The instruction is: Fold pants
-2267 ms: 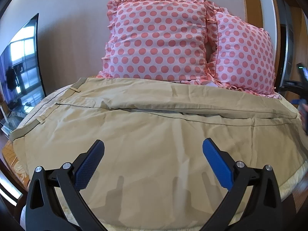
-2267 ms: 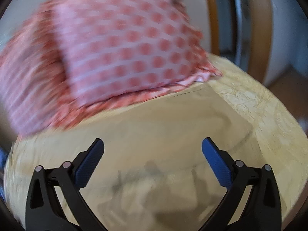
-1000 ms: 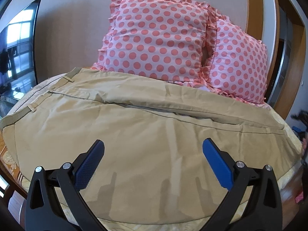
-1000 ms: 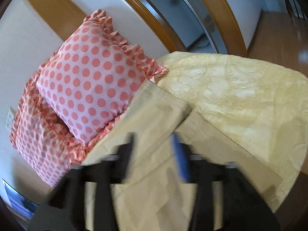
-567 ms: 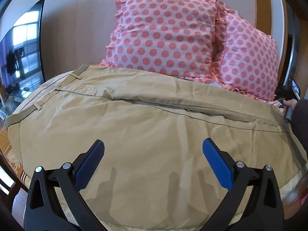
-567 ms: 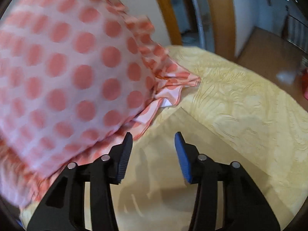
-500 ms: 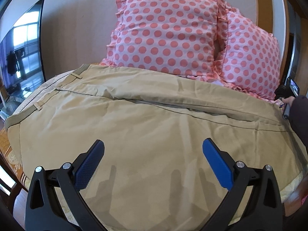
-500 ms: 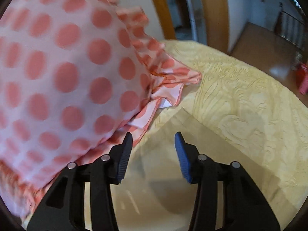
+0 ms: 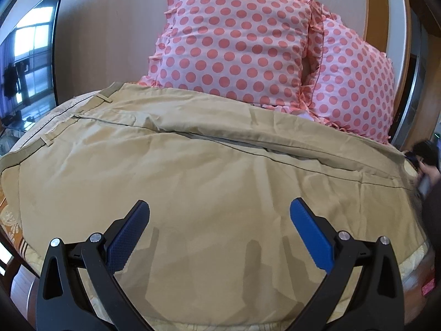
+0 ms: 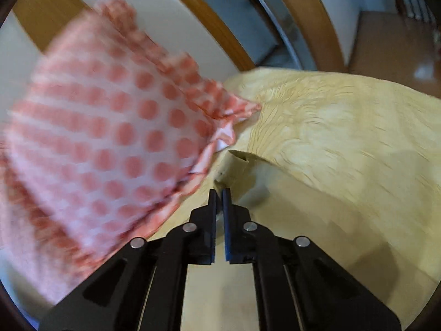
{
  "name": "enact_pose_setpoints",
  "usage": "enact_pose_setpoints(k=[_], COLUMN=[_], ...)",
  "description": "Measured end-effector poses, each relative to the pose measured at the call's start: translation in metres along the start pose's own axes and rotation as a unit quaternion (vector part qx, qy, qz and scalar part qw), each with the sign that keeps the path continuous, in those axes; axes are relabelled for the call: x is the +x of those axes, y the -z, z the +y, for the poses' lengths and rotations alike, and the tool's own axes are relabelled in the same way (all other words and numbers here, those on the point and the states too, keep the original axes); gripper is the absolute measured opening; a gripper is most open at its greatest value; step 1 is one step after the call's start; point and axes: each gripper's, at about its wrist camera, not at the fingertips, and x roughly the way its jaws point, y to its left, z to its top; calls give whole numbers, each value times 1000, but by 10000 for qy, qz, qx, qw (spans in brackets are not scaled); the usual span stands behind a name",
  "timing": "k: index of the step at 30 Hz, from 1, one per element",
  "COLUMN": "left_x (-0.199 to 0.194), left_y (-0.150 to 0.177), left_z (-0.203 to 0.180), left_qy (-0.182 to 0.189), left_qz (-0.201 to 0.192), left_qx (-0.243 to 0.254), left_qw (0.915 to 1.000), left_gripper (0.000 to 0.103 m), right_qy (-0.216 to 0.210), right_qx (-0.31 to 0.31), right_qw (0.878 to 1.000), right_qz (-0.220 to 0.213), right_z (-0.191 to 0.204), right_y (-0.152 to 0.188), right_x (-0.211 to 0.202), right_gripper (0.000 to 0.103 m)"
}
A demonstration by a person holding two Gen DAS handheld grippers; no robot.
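The right gripper [image 10: 219, 193] is pinched on the hem corner of the tan pants [image 9: 209, 182], which are spread across the yellow bedspread [image 10: 344, 127]. The left gripper [image 9: 219, 220] is held spread wide above them. The pants' far edge is crowded by two polka-dot pillows [image 9: 234, 41], and a television [image 9: 27, 55] is seen at the left.

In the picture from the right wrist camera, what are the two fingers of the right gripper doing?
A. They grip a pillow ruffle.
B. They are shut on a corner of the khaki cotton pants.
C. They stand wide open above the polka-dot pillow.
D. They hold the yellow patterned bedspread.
B: the right gripper has its fingers pressed together on a lifted corner of the khaki cotton pants, beside the pink polka-dot pillow.
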Motion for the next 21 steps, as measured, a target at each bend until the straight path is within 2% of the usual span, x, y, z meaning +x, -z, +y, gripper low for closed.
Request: enact_pose_setpoints(k=[3, 6, 8, 11, 13, 17, 21], left_x=[-6, -13, -15, -16, -18, -19, -15], left_y=[0, -2, -3, -7, -7, -6, -14], left_z=[0, -2, -3, -6, -8, -5, 1], left_qy=[52, 47, 82, 191, 325, 600, 363], left_qz=[-73, -181, -244, -274, -277, -257, -260], left_qx=[-21, -3, -12, -39, -41, -162, -251], left_qw=[10000, 9998, 9997, 9994, 9991, 9977, 9987], left_gripper=[102, 102, 102, 102, 102, 102, 102], right_qy=[-588, -715, -678, -678, -697, -719, -653], right_qx=[203, 562, 748, 1003, 1184, 1208, 1326], right_qw=[9980, 9958, 9942, 9906, 9875, 9870, 9855], right_qz=[-119, 37, 374, 632, 776, 777, 837], right_z=[-21, -50, -64, -73, -77, -70, -67], right_y=[35, 69, 83, 88, 90, 88, 84], right_x=[-67, -108, -110, -100, -95, -90, -87], right_gripper=[4, 4, 5, 11, 26, 36, 47])
